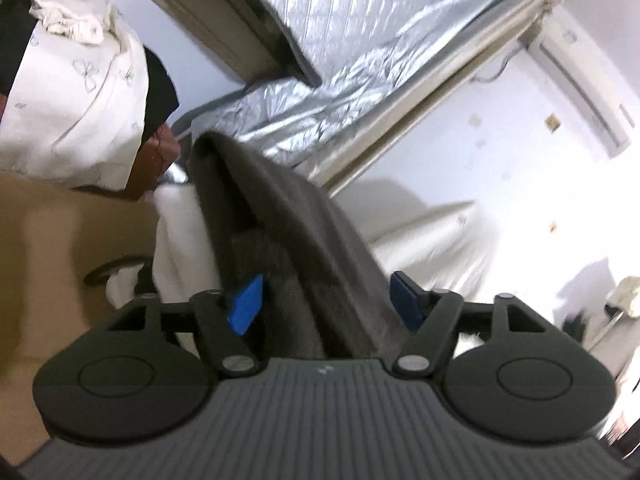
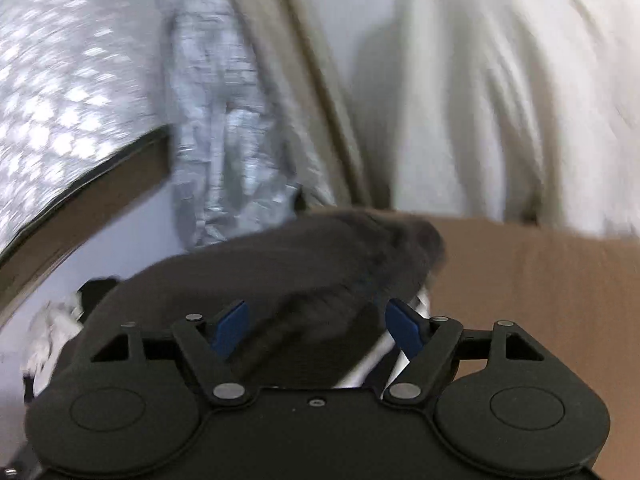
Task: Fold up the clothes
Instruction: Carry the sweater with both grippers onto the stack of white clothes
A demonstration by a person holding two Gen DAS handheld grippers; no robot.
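A dark grey garment (image 1: 276,216) hangs in folds between the blue pads of my left gripper (image 1: 326,300), whose jaws stand apart with the cloth lying loosely between them. In the right wrist view the same dark grey garment (image 2: 288,272) bulges up between the blue pads of my right gripper (image 2: 316,326), whose jaws also stand apart. Both views are tilted and blurred. A white cloth (image 1: 180,232) lies just behind the grey garment on the left.
A brown tabletop (image 1: 72,240) shows at the left and also in the right wrist view (image 2: 540,288). A pile of white and black clothes (image 1: 76,92) sits at the far left. A silver quilted curtain (image 1: 360,40), a white wall and an air conditioner (image 1: 580,80) are behind.
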